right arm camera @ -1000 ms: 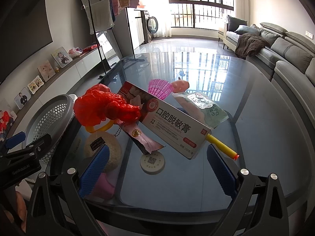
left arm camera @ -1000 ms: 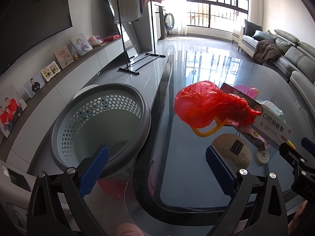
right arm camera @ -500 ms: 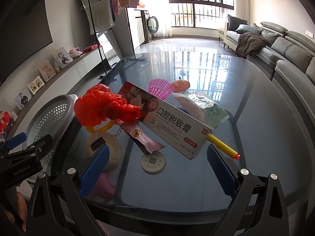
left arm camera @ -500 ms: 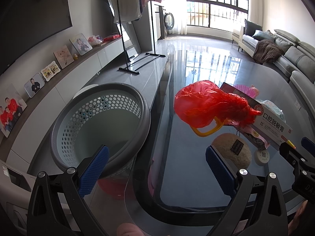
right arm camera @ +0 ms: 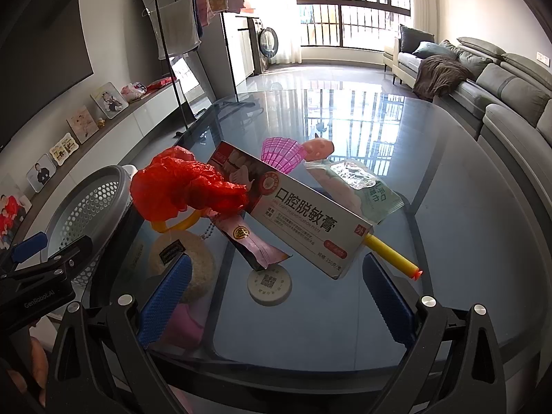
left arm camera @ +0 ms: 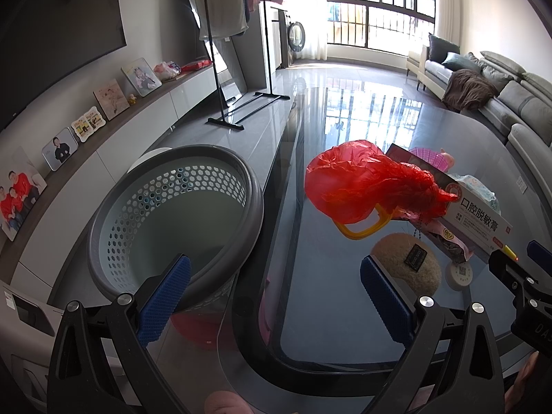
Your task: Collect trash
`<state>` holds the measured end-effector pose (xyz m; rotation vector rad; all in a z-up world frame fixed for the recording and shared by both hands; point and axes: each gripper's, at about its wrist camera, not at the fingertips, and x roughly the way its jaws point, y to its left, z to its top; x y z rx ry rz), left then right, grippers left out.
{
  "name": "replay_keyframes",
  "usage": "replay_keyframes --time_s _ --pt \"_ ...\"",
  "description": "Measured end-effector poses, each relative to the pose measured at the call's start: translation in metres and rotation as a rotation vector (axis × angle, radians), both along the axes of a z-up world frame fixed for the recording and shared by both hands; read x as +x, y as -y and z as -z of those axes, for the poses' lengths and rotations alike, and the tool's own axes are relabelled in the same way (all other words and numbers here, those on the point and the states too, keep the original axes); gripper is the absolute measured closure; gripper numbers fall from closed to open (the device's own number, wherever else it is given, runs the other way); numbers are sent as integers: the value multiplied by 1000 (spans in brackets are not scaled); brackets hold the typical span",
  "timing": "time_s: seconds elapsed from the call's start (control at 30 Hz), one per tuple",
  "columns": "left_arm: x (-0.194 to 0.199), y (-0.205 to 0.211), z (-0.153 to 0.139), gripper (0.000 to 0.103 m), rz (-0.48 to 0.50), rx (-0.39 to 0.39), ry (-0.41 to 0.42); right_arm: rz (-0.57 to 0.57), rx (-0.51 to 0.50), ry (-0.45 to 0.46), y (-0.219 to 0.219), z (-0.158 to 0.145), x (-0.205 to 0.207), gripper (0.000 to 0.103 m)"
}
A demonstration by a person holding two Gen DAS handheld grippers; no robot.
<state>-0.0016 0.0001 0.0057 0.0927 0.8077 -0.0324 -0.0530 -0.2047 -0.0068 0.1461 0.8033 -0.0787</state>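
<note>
A pile of trash lies on the glass table [right arm camera: 465, 241]: a crumpled red plastic bag [right arm camera: 186, 186] [left arm camera: 362, 186], a toothpaste box [right arm camera: 296, 214] [left arm camera: 479, 217], a pink wrapper [right arm camera: 255, 245], a white round disc [right arm camera: 269, 285], a beige puff [right arm camera: 186, 258] [left arm camera: 407, 265], a green wet-wipe pack [right arm camera: 358, 186] and a yellow foam dart [right arm camera: 393, 255]. A grey perforated bin [left arm camera: 165, 220] [right arm camera: 82, 207] stands left of the table. My left gripper [left arm camera: 272, 296] is open and empty over the table edge beside the bin. My right gripper [right arm camera: 276, 296] is open and empty, just short of the disc.
A pink mesh item [right arm camera: 281, 153] and a pink toy [right arm camera: 317, 147] lie behind the box. A clothes rack [left arm camera: 227, 51] and a low cabinet with photo frames [left arm camera: 103, 107] stand at the left. A grey sofa [right arm camera: 500, 79] runs along the right.
</note>
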Motion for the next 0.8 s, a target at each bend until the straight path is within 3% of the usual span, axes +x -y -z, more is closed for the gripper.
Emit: replay_keyframes --time_s 0.8 --pt "5 5 17 6 23 -23 -37 -1 38 -13 27 8 -1 8"
